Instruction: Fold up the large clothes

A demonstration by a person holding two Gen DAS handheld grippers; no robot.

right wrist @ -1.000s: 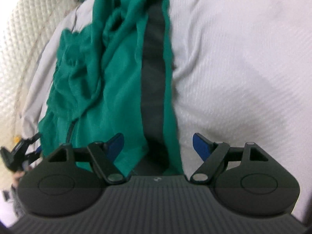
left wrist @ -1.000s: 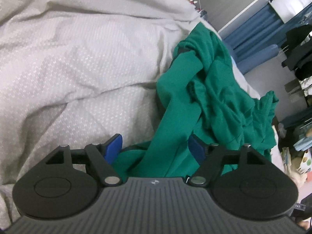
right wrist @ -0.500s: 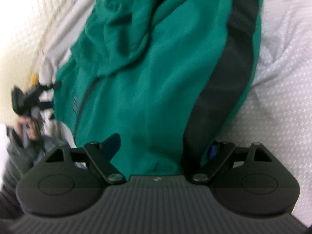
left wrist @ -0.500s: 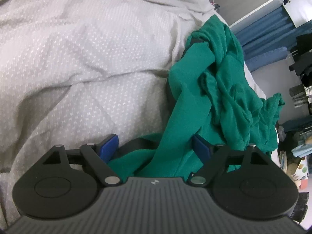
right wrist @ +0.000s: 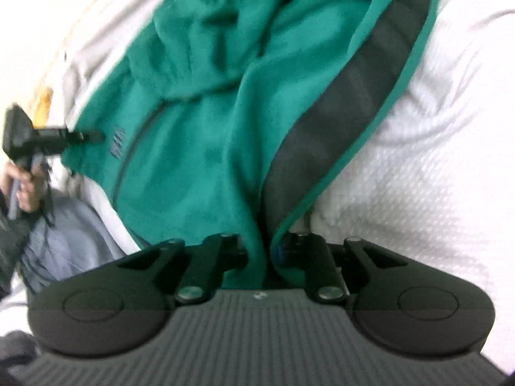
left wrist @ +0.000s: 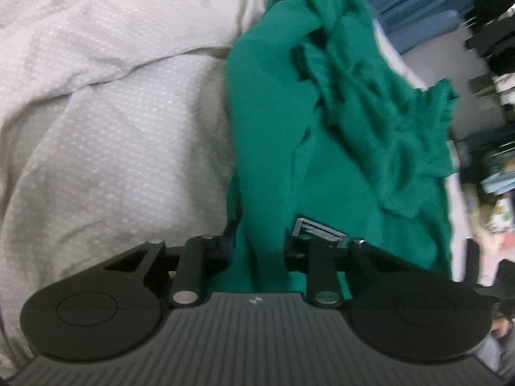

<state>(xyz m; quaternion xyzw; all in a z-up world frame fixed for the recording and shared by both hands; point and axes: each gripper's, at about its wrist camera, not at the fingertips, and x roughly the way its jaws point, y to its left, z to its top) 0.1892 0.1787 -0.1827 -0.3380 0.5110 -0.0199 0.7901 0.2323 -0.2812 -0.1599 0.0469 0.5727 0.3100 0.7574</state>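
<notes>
Now both your tools are closing on the green garment, where a second ago they stood wide around it. Left tool pinches a fold of its edge; right tool clamps the hem by the dark stripe. It lies crumpled on the bed.

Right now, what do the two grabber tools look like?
Both are matte black plastic. The left gripper and right gripper each have a ribbed grey-black body, two round discs at the sides, hinged black links with silver pins and blue finger pads. A small white logo sits mid-body. A dark sleeve shows.
</notes>
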